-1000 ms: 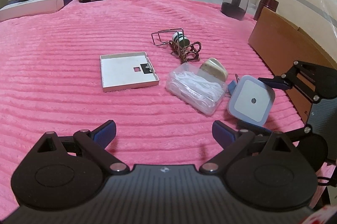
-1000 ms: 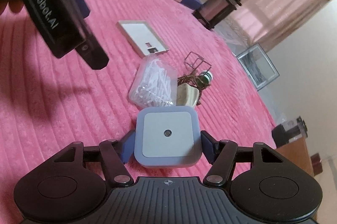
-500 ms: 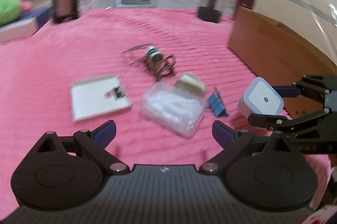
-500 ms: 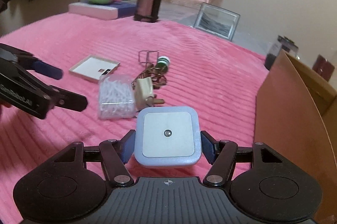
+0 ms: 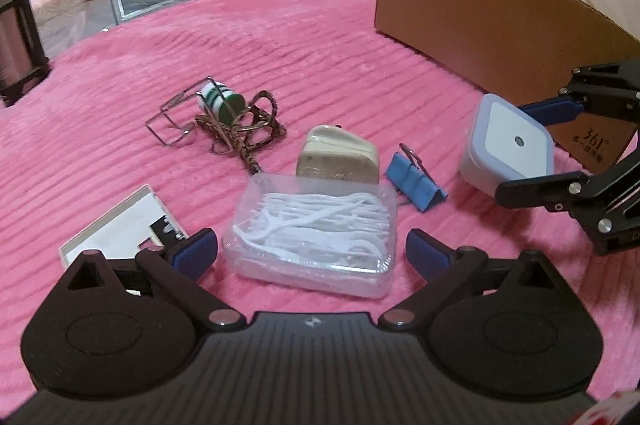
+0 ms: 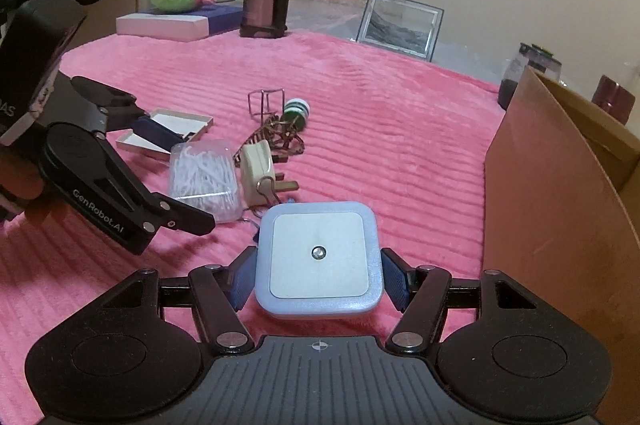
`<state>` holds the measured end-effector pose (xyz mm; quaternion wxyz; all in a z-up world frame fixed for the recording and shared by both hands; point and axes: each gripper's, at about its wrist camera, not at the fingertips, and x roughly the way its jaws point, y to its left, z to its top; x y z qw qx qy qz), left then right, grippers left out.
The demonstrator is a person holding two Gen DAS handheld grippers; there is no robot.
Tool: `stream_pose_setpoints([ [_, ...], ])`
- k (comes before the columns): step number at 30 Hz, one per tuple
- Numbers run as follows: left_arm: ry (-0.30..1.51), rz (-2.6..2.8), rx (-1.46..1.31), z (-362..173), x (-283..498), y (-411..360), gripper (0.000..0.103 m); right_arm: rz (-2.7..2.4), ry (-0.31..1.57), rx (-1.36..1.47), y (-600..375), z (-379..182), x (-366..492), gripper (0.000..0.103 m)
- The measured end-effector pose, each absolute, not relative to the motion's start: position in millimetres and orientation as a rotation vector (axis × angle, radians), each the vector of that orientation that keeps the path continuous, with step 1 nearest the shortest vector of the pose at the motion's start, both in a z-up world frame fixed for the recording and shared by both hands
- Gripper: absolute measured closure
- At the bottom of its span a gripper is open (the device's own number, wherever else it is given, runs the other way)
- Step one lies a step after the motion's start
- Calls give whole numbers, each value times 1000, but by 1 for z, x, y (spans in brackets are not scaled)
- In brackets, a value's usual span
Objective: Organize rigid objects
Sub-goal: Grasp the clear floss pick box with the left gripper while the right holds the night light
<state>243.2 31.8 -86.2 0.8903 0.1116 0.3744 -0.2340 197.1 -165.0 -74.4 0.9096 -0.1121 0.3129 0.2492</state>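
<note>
Right gripper (image 6: pixel 318 279): closed on the one square night light (image 6: pixel 318 259); both blue pads are pressed to its sides, and it is carried above the pink blanket (image 6: pixel 400 145), beside the cardboard box (image 6: pixel 560 193).
Left gripper (image 5: pixel 312 251): jaws spread wide, nothing held; it is tilted downward.
Between left jaws: one clear floss-pick box (image 5: pixel 316 233), untouched.
Just beyond: one beige plug (image 5: pixel 340 155), one blue binder clip (image 5: pixel 416 177).
Farther: one patterned cord (image 5: pixel 244 129), one green-striped roll (image 5: pixel 222 101).

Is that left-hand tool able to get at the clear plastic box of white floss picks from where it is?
Probably yes. The left tool is open, the clear plastic box of white floss picks lies just ahead between its fingers, and nothing covers it.
</note>
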Motion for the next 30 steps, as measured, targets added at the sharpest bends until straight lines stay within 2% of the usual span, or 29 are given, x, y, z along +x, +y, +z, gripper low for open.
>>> stream_pose_setpoints([
  [2, 779, -495, 232, -87, 248, 31, 6, 513, 649, -228, -166, -76, 199, 42],
  [4, 784, -501, 223, -87, 252, 31, 14, 511, 650, -225, -167, -76, 199, 42],
  [14, 836, -399, 195, -80, 238, 28, 16, 513, 647, -221, -168, -72, 196, 42],
  [30, 804, -182, 5, -34, 133, 33, 17, 531, 609, -129, -172, -37, 144, 42],
])
